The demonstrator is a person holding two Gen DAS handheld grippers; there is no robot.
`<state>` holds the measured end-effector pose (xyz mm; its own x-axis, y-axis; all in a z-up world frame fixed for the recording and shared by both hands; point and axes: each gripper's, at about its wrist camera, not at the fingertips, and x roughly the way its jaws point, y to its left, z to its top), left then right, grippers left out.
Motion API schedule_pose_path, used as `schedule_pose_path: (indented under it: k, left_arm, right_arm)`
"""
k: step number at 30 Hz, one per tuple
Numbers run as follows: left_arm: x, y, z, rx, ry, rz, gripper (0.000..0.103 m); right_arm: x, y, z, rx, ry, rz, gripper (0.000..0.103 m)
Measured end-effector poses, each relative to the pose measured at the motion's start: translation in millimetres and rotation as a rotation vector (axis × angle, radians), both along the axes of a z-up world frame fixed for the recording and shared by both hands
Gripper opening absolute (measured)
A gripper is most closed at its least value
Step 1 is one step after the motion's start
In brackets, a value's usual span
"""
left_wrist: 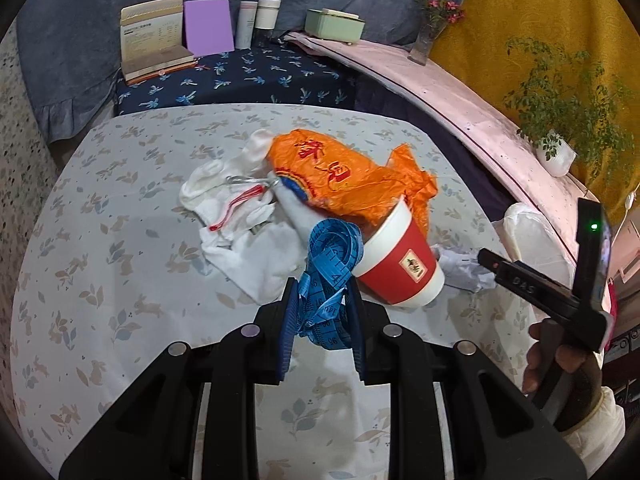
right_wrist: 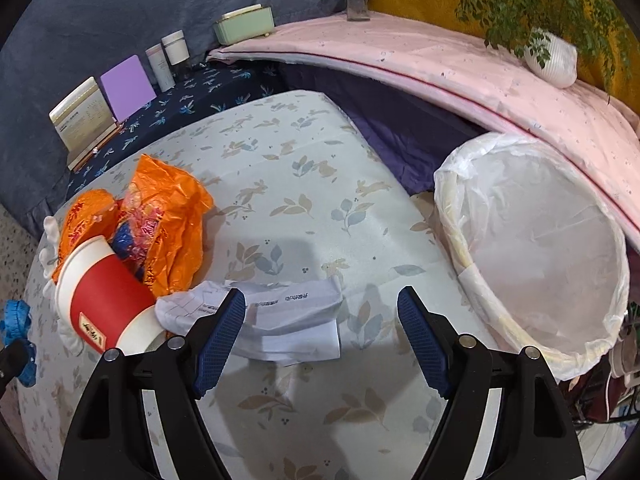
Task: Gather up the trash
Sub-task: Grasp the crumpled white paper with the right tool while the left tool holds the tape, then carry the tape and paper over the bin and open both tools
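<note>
My left gripper point(left_wrist: 322, 304) is shut on a blue measuring tape point(left_wrist: 330, 264), holding it above the table; the tape also shows at the left edge of the right wrist view point(right_wrist: 16, 320). A red and white paper cup point(left_wrist: 400, 268) lies on its side beside an orange plastic bag point(left_wrist: 344, 172) and white socks point(left_wrist: 236, 216). My right gripper point(right_wrist: 322, 320) is open and empty above a crumpled white paper point(right_wrist: 280, 320), next to the cup point(right_wrist: 104, 304) and the bag point(right_wrist: 168, 216). A bin lined with a white bag point(right_wrist: 536, 248) stands at the table's right edge.
The table has a floral cloth point(right_wrist: 288, 184). Behind it stand a calendar point(left_wrist: 152, 36), a purple card point(left_wrist: 208, 26), bottles point(left_wrist: 258, 20) and a green box point(left_wrist: 334, 24). A pink-covered ledge point(right_wrist: 440, 68) carries a vase and a potted plant point(right_wrist: 552, 60).
</note>
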<state>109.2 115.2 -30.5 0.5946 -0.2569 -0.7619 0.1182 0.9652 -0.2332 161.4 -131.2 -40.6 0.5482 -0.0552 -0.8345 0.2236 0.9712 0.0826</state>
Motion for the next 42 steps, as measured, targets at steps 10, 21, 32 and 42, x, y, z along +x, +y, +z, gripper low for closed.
schedule_pose_path:
  k: [10,21,32,42]
  left_arm:
    - [0.9,-28.5,-0.7,0.024,0.006,-0.057,0.023]
    - [-8.2,-60.9,0.5,0.04,0.004,-0.12,0.023]
    - [-11.5,-100.6,16.4,0.046,-0.039,-0.174,0.023]
    - [-3.2,-148.8,31.4,0.032,-0.071,-0.251,0.023]
  right_arm:
    - [-15.8,-1.7,-19.9,0.132,-0.012,0.004,0.068]
    - [-35.0,7.3,-10.1,0.194,-0.039,0.07,0.046]
    - [-52.0,-10.5,20.1,0.183,-0.126,0.074,0.037]
    - [-66.0,-60.1,52.0,0.181,-0.226,-0.012,0.036]
